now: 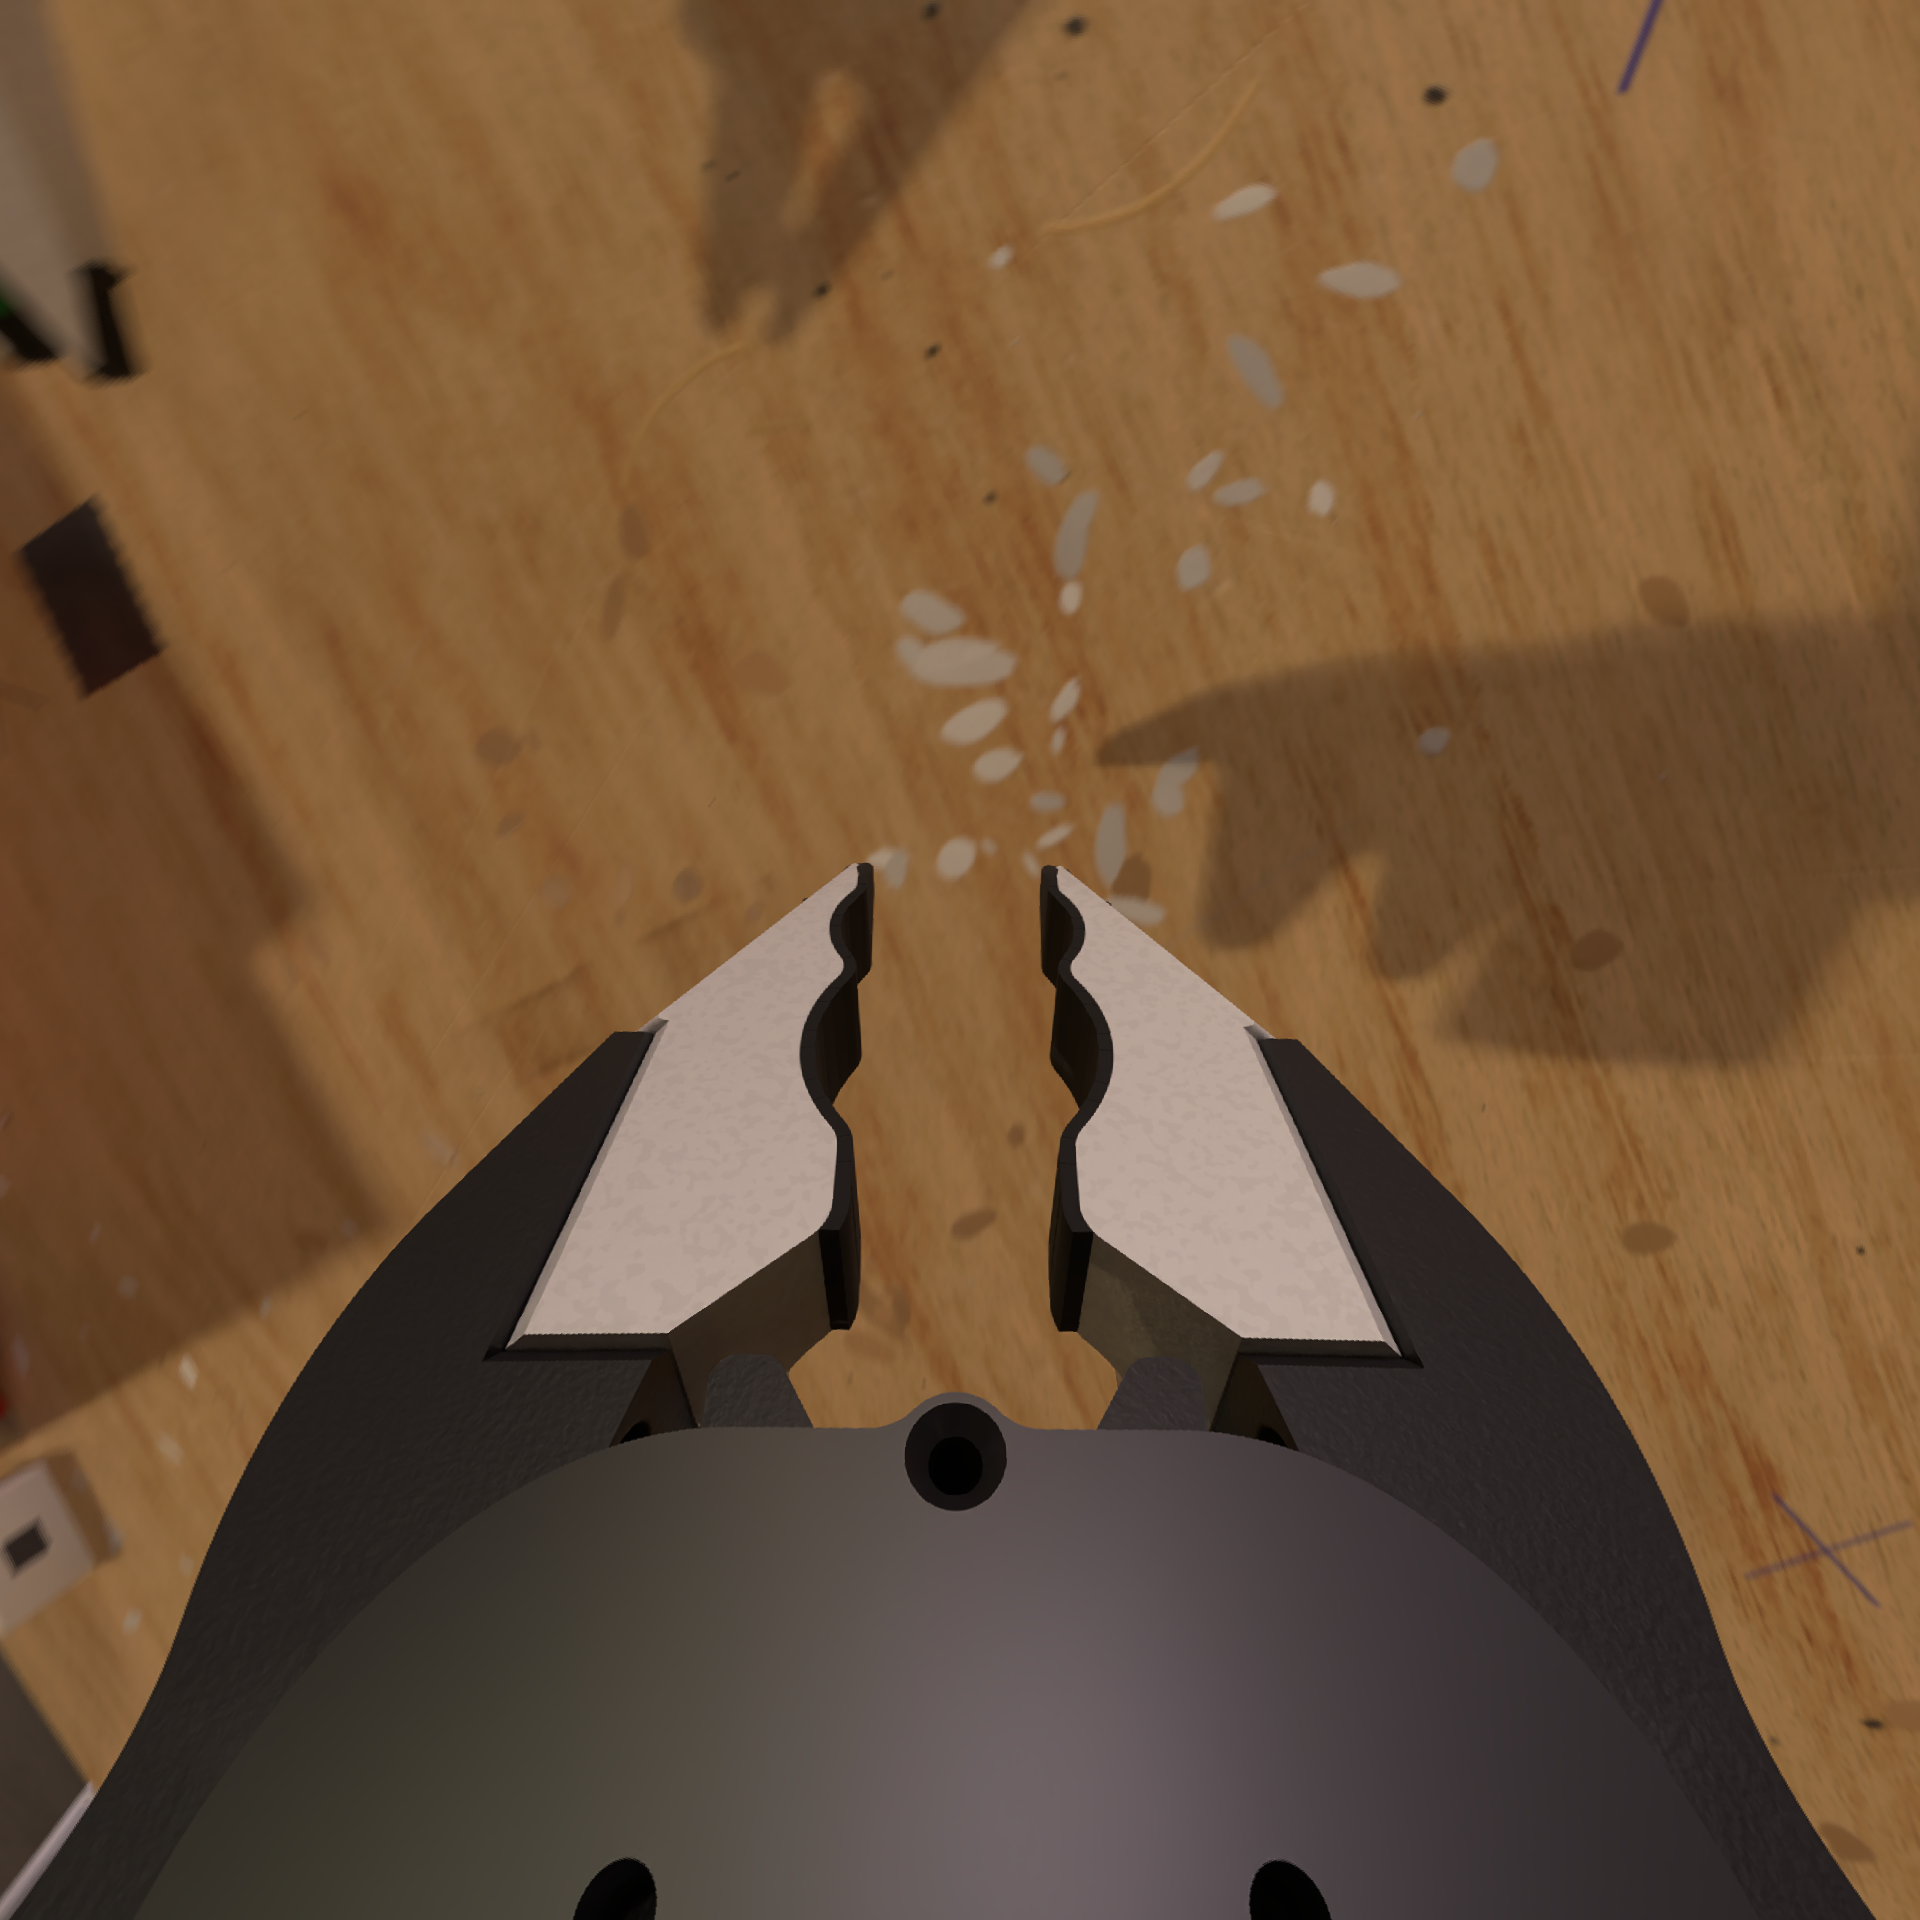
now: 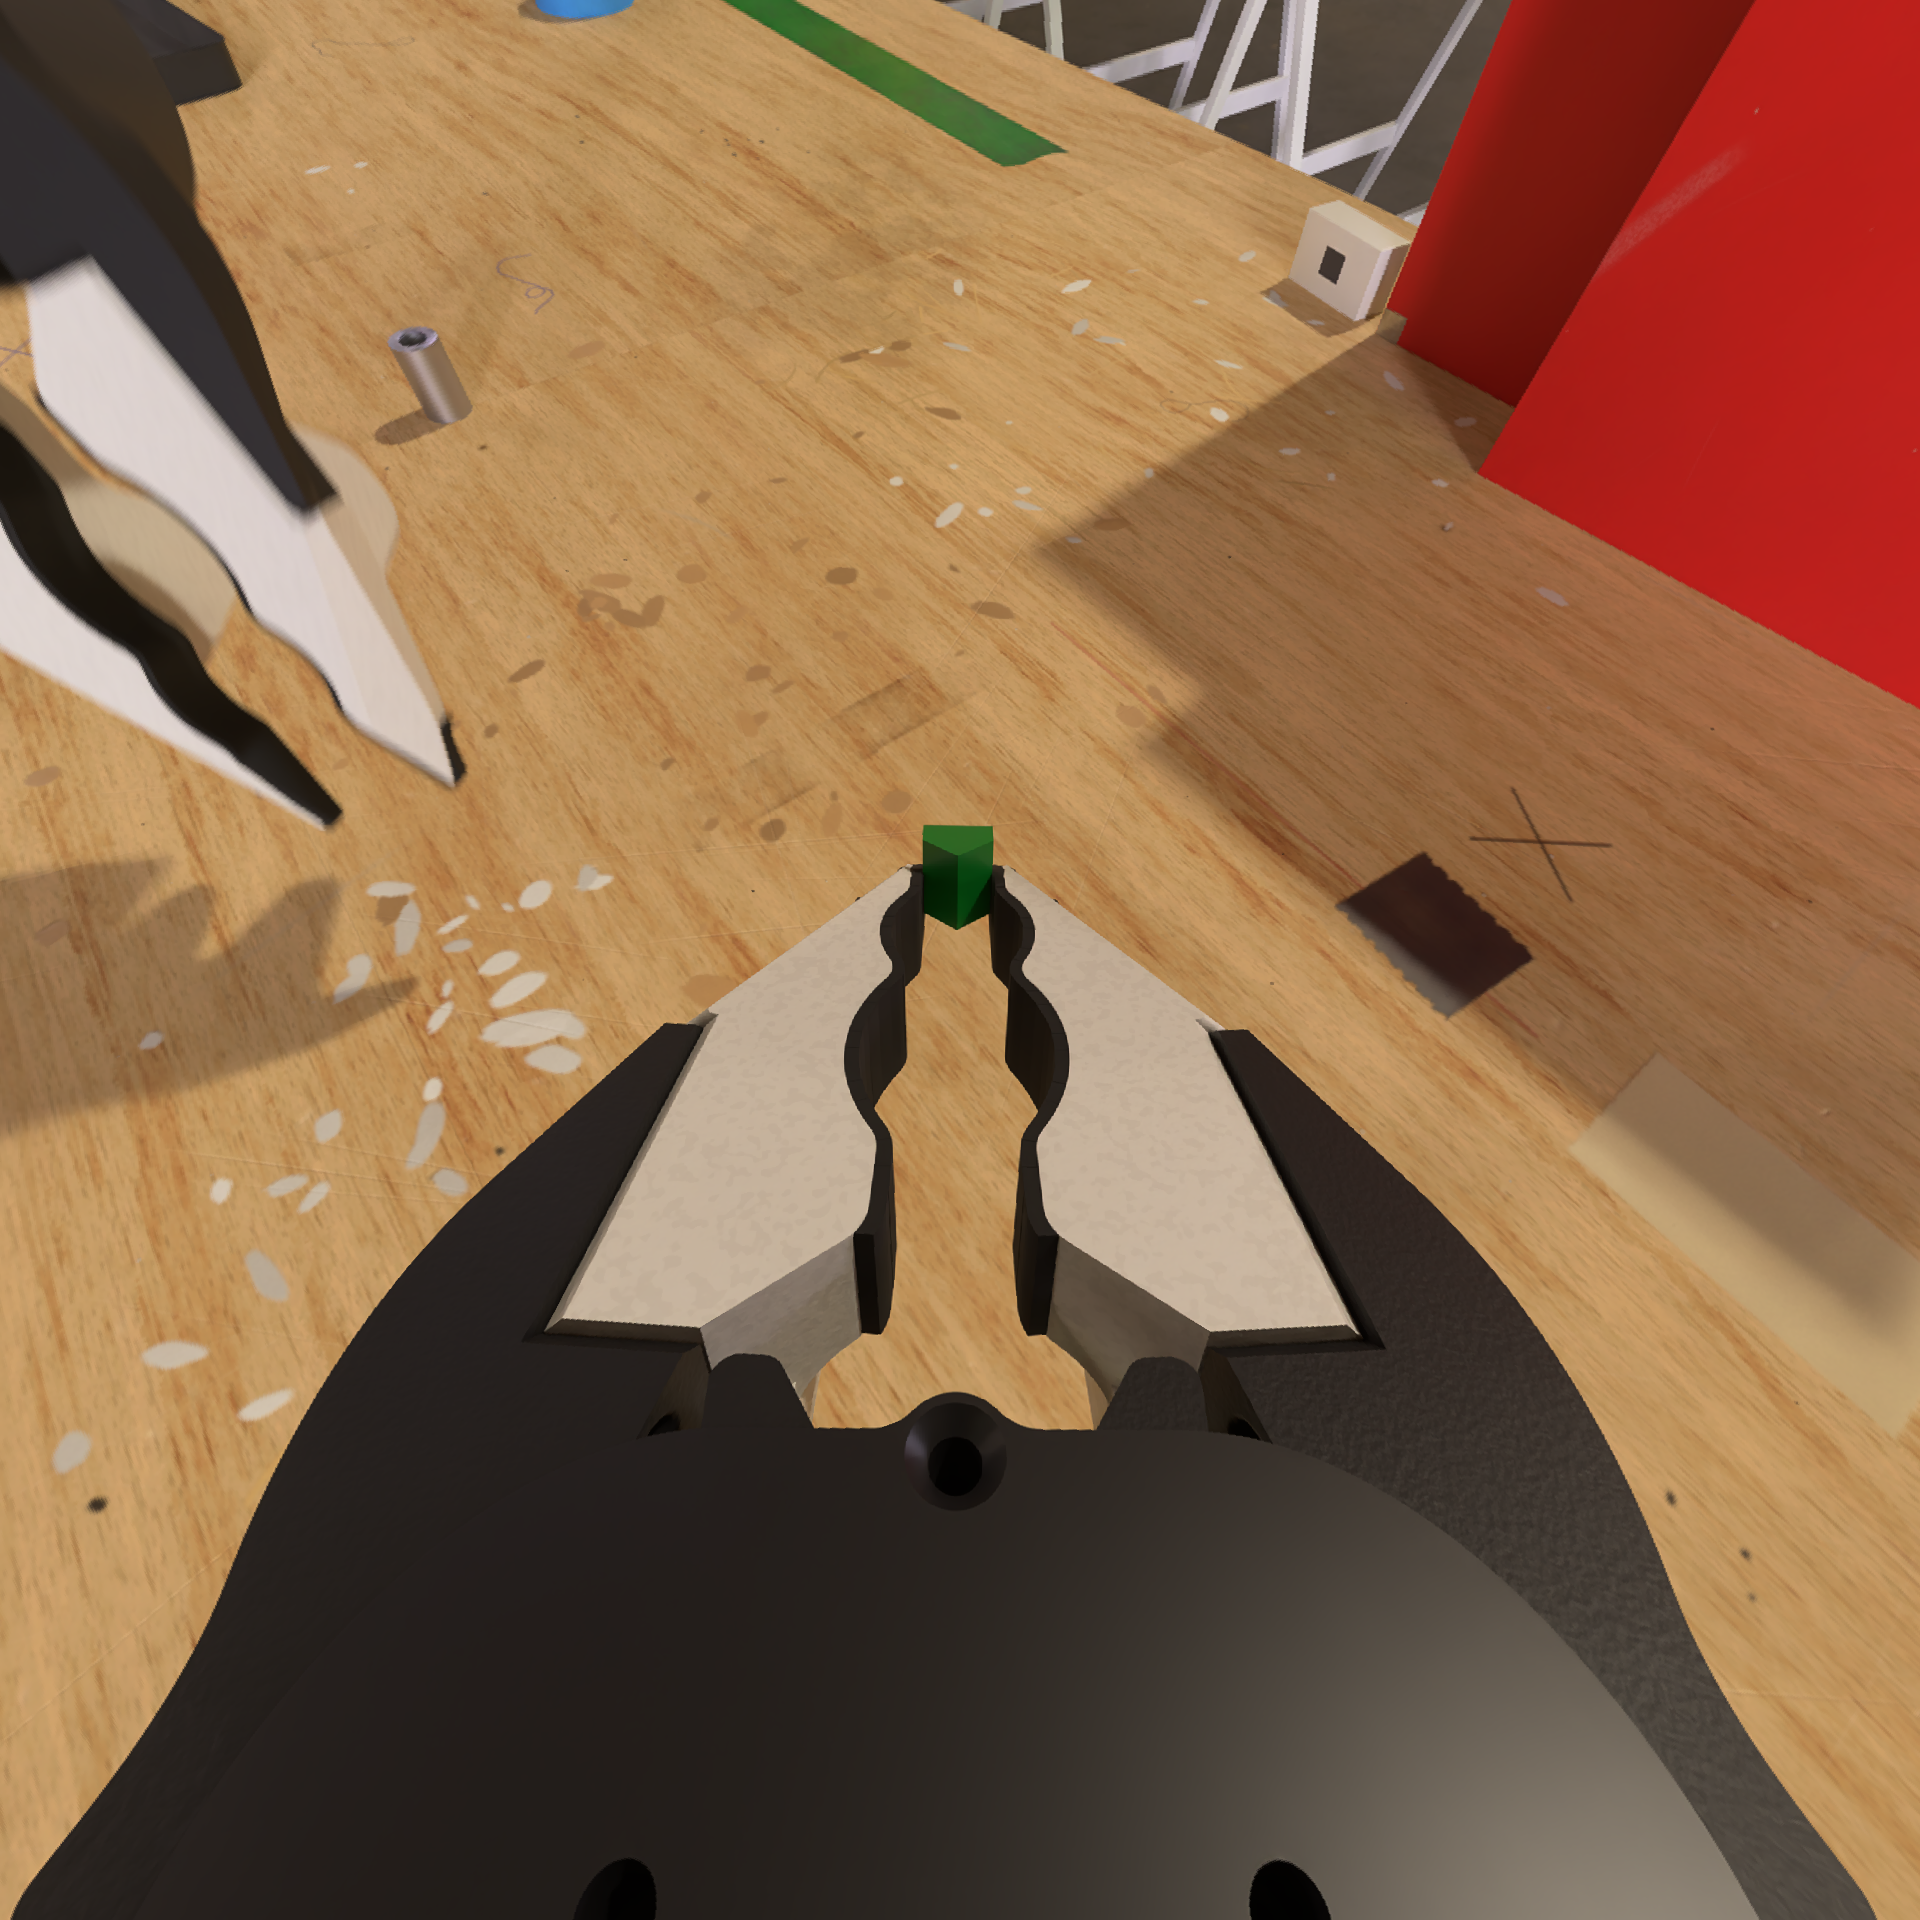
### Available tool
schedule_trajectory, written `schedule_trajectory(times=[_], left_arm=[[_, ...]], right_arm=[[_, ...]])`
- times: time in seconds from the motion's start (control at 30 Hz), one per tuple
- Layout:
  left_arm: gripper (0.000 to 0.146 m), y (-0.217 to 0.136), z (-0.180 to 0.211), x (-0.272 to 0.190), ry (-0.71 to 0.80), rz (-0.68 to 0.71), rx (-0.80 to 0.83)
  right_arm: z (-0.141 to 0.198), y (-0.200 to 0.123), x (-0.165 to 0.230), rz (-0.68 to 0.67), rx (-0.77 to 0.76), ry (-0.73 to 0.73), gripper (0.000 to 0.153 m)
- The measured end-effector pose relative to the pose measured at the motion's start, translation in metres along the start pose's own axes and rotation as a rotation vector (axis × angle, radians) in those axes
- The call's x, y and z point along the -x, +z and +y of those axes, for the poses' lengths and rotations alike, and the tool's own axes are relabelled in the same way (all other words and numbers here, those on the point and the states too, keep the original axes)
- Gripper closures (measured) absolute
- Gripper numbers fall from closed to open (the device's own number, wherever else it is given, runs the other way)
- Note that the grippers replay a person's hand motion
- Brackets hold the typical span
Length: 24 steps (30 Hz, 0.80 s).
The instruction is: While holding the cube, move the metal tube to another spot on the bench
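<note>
Right gripper (image 2: 957, 883): jaws pinch the green cube (image 2: 957, 875) at their tips only; it could slip.
Left gripper (image 1: 956, 873): jaws narrowly apart, empty, above the bench (image 1: 416, 312).
Tube (image 2: 430, 374): upright, seemingly well apart; a nudge might topple it.

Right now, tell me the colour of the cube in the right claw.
Green; the cube shows best in the right wrist view.

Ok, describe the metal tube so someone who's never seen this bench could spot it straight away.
Start at the wooden bench with the red panel along one side. Across from that panel, just past the left gripper, the metal tube stands upright. It is the only shiny grey cylinder there, with a hollow top.
</note>
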<state>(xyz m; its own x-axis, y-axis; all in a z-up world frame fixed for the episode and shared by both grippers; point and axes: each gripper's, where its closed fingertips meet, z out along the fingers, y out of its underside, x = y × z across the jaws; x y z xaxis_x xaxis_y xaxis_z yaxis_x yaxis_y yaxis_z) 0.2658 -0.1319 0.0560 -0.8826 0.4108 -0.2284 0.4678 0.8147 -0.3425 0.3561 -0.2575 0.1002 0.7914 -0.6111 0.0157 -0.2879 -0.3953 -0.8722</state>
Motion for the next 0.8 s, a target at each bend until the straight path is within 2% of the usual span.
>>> schedule_trajectory(times=[0.17, 0.3, 0.4, 0.5, 0.63, 0.73, 0.8], left_arm=[[0.103, -0.064, 0.038, 0.036, -0.119, -0.208, 0.038], [0.102, -0.133, 0.081, 0.063, -0.219, -0.400, 0.075], [0.101, -0.168, 0.127, 0.070, -0.342, -0.445, 0.110], [0.096, -0.176, 0.183, 0.070, -0.459, -0.424, 0.198], [0.094, -0.157, 0.251, 0.065, -0.535, -0.356, 0.331], [0.092, -0.140, 0.284, 0.063, -0.557, -0.297, 0.371], [0.092, -0.129, 0.289, 0.056, -0.556, -0.218, 0.344]], right_arm=[[0.003, 0.001, -0.002, 0.001, 0.008, 0.005, 0.141], [0.007, 0.005, -0.003, 0.000, 0.022, 0.010, 0.141], [0.010, 0.008, -0.003, -0.004, 0.033, 0.016, 0.141], [0.013, 0.010, -0.003, -0.008, 0.037, 0.027, 0.141], [0.017, 0.012, -0.006, -0.002, 0.051, 0.030, 0.141], [0.022, 0.014, -0.009, 0.006, 0.062, 0.034, 0.141], [0.025, 0.016, -0.011, 0.008, 0.071, 0.037, 0.141]])
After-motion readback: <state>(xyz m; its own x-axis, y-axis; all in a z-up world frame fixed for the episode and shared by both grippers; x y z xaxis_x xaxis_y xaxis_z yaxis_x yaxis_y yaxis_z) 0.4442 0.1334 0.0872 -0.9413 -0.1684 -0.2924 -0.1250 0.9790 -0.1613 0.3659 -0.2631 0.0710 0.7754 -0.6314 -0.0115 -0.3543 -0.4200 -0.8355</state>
